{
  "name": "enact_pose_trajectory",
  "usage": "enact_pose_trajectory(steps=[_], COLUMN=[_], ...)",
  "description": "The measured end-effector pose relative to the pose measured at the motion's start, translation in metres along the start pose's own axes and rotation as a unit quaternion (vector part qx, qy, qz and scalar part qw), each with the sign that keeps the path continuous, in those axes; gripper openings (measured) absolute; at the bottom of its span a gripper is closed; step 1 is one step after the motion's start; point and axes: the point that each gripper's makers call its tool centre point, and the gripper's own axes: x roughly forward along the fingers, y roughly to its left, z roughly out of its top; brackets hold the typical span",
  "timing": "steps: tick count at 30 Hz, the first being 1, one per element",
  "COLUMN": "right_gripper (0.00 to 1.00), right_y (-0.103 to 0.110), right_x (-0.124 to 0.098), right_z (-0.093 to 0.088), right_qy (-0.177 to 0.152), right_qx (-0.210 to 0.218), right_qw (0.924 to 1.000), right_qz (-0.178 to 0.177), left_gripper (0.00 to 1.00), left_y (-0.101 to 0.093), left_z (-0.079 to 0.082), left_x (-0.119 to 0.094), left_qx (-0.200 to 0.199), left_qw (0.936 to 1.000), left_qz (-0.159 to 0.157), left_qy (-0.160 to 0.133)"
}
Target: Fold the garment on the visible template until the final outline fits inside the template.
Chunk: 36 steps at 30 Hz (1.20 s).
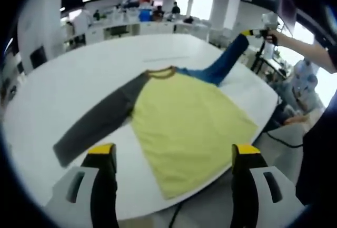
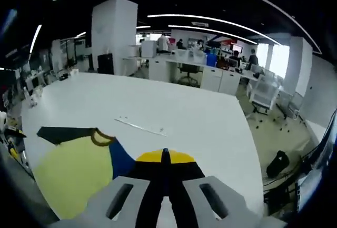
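As R hand-held gripper (image 2: 164, 157) lifts blue sleeve (image 1: 226, 62), table (image 1: 79, 75)

Bright ceiling strip lights (image 2: 221, 21), soft overall blur, strong fisheye bending at edges.

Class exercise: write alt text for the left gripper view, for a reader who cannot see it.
A yellow T-shirt with one grey sleeve lies flat on a white table; the right gripper lifts its blue sleeve. The left gripper hovers open at the near hem.
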Motion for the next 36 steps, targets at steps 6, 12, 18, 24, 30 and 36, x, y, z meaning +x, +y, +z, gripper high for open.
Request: enact_pose_trajectory(steps=[6,12,18,24,30,36], right_gripper=[0.01,0.01,0.01,0.01,0.01,0.01], right_y=[0.044,0.086,0.130,0.191,0.228,0.254], right_x=[0.000,0.001,0.010,0.029,0.057,0.072], right_z=[0.038,0.068,0.083,0.078,0.060,0.051], right_qy=[-0.026,-0.040,-0.037,-0.006,0.023,0.034], right_qx=[-0.005,-0.010,0.009,-0.047,-0.072,-0.032], right_qw=[0.9990,0.9970,0.9946,0.9923,0.9915,0.9904], right_qz=[0.035,0.066,0.097,0.114,0.105,0.130], left_gripper=[0.86,0.86,0.86,0.85,0.85,0.85], left_y=[0.007,0.014,0.017,0.012,0.010,0.019], left_z=[-0.006,-0.006,-0.006,-0.005,-0.005,-0.009], left_x=[-0.012,-0.022,-0.024,-0.019,-0.014,-0.018], left_qx=[-0.001,-0.005,-0.005,-0.005,-0.004,-0.010], left_qw=[1.0000,0.9998,0.9997,0.9997,0.9996,0.9996], left_qz=[0.003,0.007,0.008,-0.002,-0.010,-0.003], left_qy=[-0.009,-0.018,-0.023,-0.025,-0.026,-0.027])
